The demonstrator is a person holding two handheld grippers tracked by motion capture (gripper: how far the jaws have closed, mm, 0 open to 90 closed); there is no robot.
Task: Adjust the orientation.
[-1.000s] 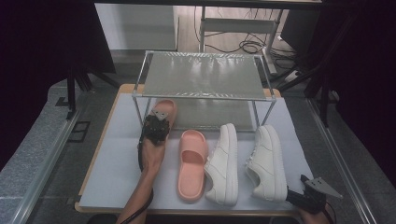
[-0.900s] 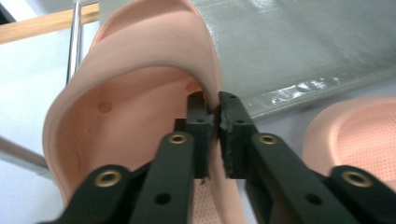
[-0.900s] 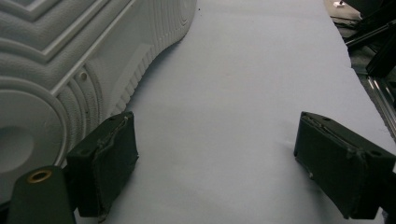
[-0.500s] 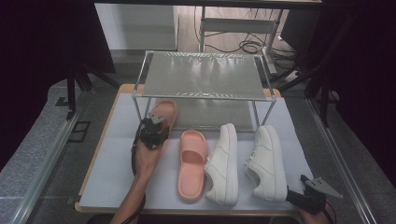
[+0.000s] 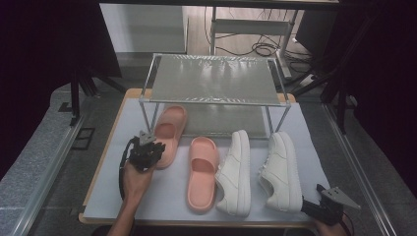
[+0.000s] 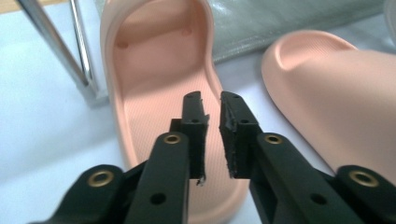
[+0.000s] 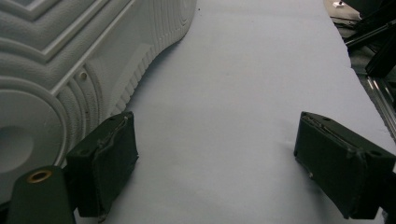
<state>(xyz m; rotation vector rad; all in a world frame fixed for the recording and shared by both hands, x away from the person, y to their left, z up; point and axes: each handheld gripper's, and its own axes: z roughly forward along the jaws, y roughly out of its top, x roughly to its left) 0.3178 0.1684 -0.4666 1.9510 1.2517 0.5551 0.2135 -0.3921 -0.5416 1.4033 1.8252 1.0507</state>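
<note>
Left gripper view has the left gripper point(image 6: 212, 109) poised over the heel end of a pink slipper point(image 6: 159, 74), its jaws drawn nearly together with a thin slit between them and nothing caught there. That slipper lies flat on the white mat point(image 5: 118, 147), toe pushed in under the low metal rack point(image 5: 211, 78), long axis running away from the person and leaning slightly right. It seems partly stowed; whether it needs a further push is hard to judge. The second slipper point(image 5: 201, 172) and two white sneakers point(image 5: 236, 172) lie in a row in front of the rack, toes toward it, apparently unhandled. The right gripper point(image 7: 215, 163) rests spread wide on the mat, just beside the right sneaker's point(image 7: 70, 60) heel.
</note>
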